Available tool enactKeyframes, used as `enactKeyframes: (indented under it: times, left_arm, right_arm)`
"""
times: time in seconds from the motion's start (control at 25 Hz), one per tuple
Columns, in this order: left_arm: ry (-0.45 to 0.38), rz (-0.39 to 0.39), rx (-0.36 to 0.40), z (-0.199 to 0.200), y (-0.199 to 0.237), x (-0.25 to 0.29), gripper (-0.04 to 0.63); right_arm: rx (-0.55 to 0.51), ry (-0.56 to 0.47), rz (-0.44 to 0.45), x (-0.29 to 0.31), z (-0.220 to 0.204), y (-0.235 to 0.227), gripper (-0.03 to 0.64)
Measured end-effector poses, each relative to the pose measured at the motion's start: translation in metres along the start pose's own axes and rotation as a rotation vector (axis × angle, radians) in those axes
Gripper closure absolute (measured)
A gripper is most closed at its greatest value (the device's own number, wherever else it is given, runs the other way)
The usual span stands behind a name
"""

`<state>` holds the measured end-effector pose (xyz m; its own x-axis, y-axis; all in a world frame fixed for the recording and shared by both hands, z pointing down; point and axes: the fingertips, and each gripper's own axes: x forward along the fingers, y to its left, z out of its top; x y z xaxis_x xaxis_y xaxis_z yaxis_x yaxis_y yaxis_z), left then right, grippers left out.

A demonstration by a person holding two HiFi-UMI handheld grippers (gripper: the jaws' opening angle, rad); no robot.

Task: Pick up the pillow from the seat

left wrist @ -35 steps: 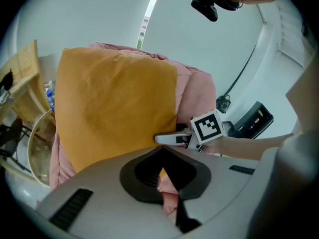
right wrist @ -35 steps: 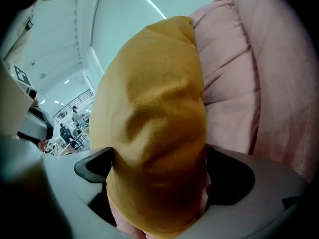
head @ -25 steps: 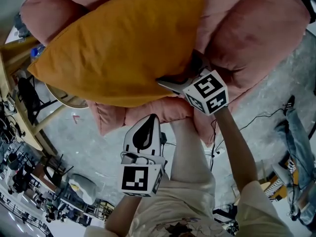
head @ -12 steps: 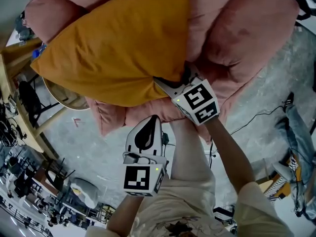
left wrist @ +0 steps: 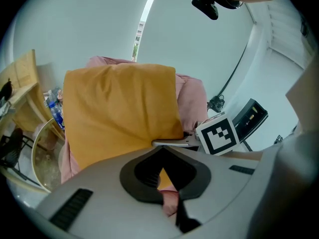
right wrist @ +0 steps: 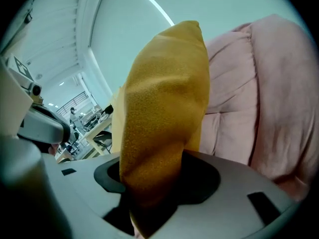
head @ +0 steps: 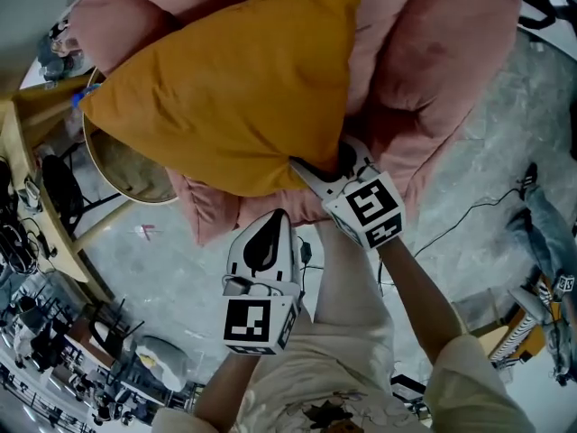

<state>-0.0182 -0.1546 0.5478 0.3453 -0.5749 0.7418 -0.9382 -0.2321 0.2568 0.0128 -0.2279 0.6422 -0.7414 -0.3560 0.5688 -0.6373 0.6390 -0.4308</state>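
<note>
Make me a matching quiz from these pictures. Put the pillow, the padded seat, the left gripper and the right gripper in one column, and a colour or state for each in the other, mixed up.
Column one:
1. pillow
2. seat
3. left gripper
4. right gripper

Column two:
A. pink
B. shut on a corner of the pillow
C. mustard orange
D. shut, holding nothing

Pairs: 1-C, 2-A, 3-D, 4-B.

Note: the right gripper's jaws have just been closing, with the pillow's corner between them.
</note>
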Motion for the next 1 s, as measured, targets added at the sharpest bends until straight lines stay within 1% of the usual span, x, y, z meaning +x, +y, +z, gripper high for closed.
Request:
enactKeyframes:
  times: [0.12, 0.2, 0.28, 0.68, 1.0]
  left_arm:
    - [-0.012, 0.002, 0.018, 0.003, 0.009, -0.013, 0.592]
    - [-0.013, -0.01, 0.028, 0.004, 0.013, -0.021, 0.592]
    - [-0.015, -0.024, 0.042, 0.004, 0.016, -0.029, 0.592]
    - [-0.05, -0.07, 0.103, 0.007, 0.028, -0.086, 0.592]
    - [-0.08, -0.106, 0.133, 0.009, 0.035, -0.132, 0.592]
  right_arm:
    - [0.004, -0.021, -0.027, -0.011, 0.006, 0.017, 0.377]
    - [0.006, -0.035, -0.038, -0.018, 0.01, 0.033, 0.402]
    - [0.005, -0.045, -0.051, -0.026, 0.013, 0.048, 0.413]
    - [0.005, -0.084, -0.136, -0.079, 0.024, 0.112, 0.428]
    - [0.037, -0.16, -0.231, -0.106, 0.046, 0.15, 0.43]
